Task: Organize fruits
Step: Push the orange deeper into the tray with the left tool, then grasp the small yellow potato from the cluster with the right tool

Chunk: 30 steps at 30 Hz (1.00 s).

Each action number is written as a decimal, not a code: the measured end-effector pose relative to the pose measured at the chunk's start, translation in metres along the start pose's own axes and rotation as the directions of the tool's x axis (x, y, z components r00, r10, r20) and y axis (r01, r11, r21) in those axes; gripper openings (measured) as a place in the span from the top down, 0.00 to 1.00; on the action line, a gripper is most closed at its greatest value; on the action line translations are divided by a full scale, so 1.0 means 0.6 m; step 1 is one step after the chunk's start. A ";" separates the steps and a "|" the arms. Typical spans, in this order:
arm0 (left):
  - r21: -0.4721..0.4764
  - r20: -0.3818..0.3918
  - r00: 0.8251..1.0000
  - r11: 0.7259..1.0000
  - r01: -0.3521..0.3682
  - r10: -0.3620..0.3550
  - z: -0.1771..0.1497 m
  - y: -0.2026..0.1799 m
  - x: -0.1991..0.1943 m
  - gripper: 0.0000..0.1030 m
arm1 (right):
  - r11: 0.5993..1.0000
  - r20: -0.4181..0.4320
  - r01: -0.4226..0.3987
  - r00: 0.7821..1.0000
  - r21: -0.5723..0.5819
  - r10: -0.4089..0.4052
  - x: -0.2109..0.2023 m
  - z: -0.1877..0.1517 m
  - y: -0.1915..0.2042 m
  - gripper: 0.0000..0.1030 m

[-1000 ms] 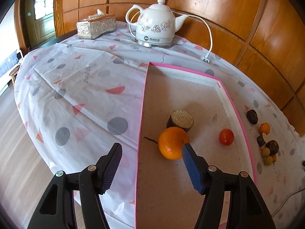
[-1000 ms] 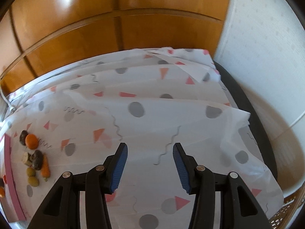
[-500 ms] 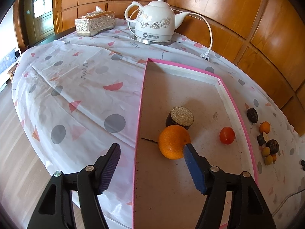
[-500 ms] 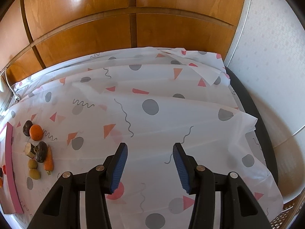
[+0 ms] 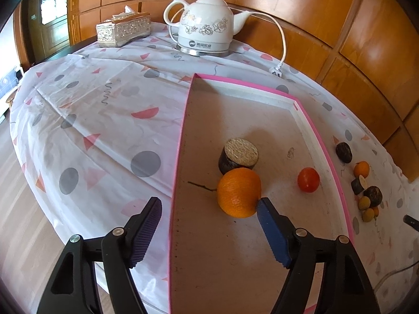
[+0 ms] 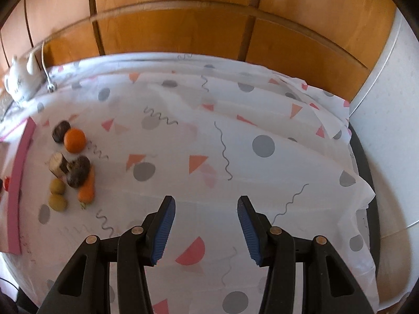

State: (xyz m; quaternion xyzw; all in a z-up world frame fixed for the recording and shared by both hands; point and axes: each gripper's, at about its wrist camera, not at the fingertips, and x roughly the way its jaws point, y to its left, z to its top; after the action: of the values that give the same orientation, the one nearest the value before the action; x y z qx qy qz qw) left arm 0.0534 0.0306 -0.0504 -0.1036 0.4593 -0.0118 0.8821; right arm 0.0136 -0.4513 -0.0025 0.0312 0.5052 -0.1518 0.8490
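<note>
A pink-rimmed tray [image 5: 183,120] lies on the table and holds a big orange [image 5: 238,192], a dark cut fruit [image 5: 237,155] behind it and a small red fruit [image 5: 308,179]. My left gripper [image 5: 209,202] is open and empty, just in front of the orange, straddling the tray's left rim. To the right of the tray lies a pile of small fruits [image 5: 365,188]. In the right wrist view the pile has a small orange [image 6: 75,140], dark fruits [image 6: 78,170], a carrot [image 6: 87,188] and two green fruits [image 6: 57,195]. My right gripper [image 6: 205,210] is open and empty over bare cloth, right of the pile.
A white kettle [image 5: 207,32] with its cord and plug [image 5: 276,72] stands at the back, and a silver tissue box [image 5: 123,29] is to its left. Wood panelling runs behind the table. The patterned cloth [image 6: 235,141] hangs over the table's edges.
The right wrist view has swung left, so the fruit pile now lies nearer the middle and the kettle has come into sight. My left gripper has barely moved and stays open.
</note>
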 end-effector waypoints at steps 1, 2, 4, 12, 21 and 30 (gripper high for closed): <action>0.002 -0.004 1.000 1.000 0.004 -0.004 -0.001 -0.001 0.001 0.26 | 1.000 -0.003 0.002 1.000 -0.004 -0.002 0.001 -0.001 0.002 0.51; 0.003 -0.007 1.000 1.000 0.008 -0.008 -0.002 -0.002 0.002 0.26 | 1.000 -0.004 0.001 1.000 -0.005 -0.001 0.001 -0.001 0.002 0.51; -0.016 -0.013 1.000 1.000 0.023 -0.023 -0.003 0.002 0.002 0.26 | 1.000 -0.007 -0.004 1.000 -0.005 0.004 0.002 -0.002 0.003 0.51; -0.123 0.041 0.999 0.992 0.023 -0.019 0.002 0.048 -0.024 0.29 | 0.992 -0.005 -0.100 0.995 -0.080 0.100 -0.009 -0.008 0.048 0.51; -0.150 0.052 0.999 0.989 0.009 -0.001 0.001 0.060 -0.031 0.28 | 0.960 -0.030 -0.212 0.977 -0.181 0.210 -0.022 -0.021 0.143 0.51; -0.187 0.062 0.998 0.982 0.007 0.005 0.004 0.078 -0.041 0.28 | 0.928 -0.051 -0.311 0.950 -0.203 0.307 -0.012 -0.025 0.229 0.52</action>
State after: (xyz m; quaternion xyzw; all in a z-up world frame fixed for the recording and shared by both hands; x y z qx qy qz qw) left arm 0.0375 0.0797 -0.0380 -0.1868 0.4308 0.0343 0.8822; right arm 0.0377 -0.3157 -0.0176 0.0228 0.5149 0.0379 0.8561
